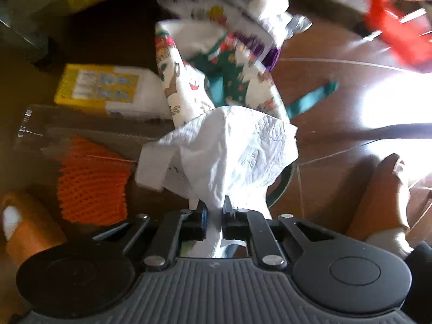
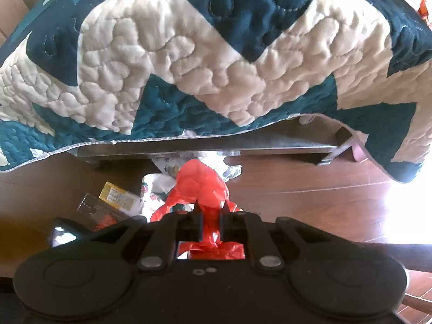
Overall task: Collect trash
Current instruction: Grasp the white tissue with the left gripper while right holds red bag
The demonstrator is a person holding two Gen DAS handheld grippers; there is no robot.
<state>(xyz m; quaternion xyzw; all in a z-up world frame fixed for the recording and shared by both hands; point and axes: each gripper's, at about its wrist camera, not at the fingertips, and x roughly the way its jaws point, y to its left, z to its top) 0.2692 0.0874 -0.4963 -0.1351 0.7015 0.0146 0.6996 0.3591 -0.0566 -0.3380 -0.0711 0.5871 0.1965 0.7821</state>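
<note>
Trash in hand: crumpled white embossed paper towel (image 1: 224, 156), hanging forward from the left gripper (image 1: 214, 208), jaws pinched narrow on its twisted tail.
Bag: thin red plastic bag (image 2: 202, 186), bunched in the right gripper (image 2: 209, 212), jaws closed on the film.
Key relation: bag shows at upper right of the left view (image 1: 397, 24), blurred; towel lies left of it, long axis running straight out from the fingers. Mouth of bag not visible.
Floor litter: Christmas-print wrapping paper (image 1: 216, 81), yellow card packet (image 1: 100, 86), orange foam net sleeve (image 1: 91, 181), clear plastic box (image 1: 89, 132) on dark wood floor (image 1: 324, 102).
Beyond: teal-and-cream quilt (image 2: 202, 62) overhanging.
</note>
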